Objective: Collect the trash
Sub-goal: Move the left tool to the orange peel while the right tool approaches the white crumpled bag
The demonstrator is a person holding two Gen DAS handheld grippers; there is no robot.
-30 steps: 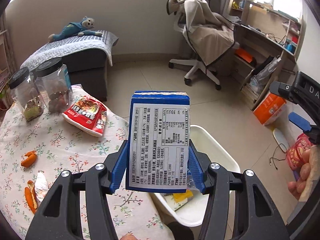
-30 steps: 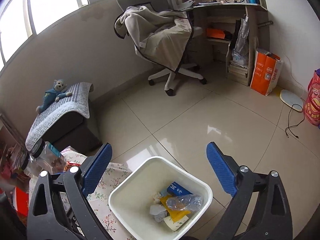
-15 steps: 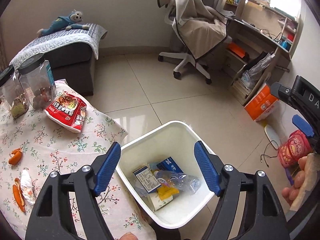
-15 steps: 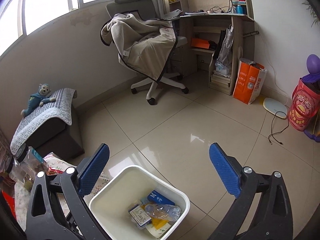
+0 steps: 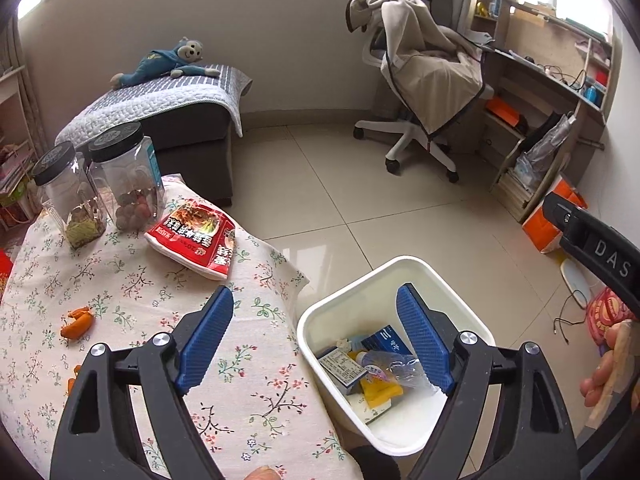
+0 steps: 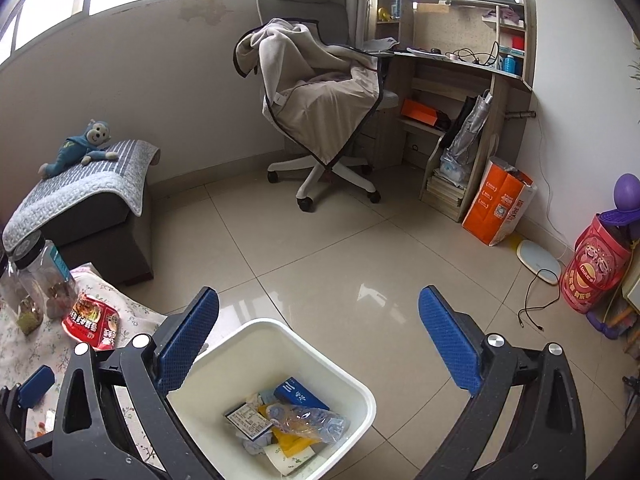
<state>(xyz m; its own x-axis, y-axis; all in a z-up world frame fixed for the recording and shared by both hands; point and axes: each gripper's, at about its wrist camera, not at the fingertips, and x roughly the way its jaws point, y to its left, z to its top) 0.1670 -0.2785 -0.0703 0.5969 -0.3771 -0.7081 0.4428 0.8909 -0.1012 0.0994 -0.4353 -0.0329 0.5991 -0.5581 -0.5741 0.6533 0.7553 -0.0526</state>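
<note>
A white trash bin (image 5: 360,296) stands on the floor beside the table; it also shows in the right wrist view (image 6: 352,384). Inside lie a small carton (image 5: 340,366), a blue box (image 5: 386,340), a crushed plastic bottle (image 5: 394,368) and yellow scraps. My left gripper (image 5: 316,340) is open and empty, over the table's edge and the bin. My right gripper (image 6: 320,336) is open and empty above the bin. A red snack packet (image 5: 196,238) lies on the floral tablecloth (image 5: 132,280). Orange peel pieces (image 5: 76,322) lie at the table's left.
Two clear jars with black lids (image 5: 124,176) stand at the table's back. A grey sofa stool with a toy monkey (image 5: 160,60) is behind. An office chair (image 6: 320,100) with a blanket, a desk (image 6: 460,64), an orange bag (image 6: 498,208) and a cable (image 6: 532,300) are on the floor side.
My left gripper opened and let the carton fall into the bin, then swung left over the table's edge. My right gripper stayed open and drew back a little.
</note>
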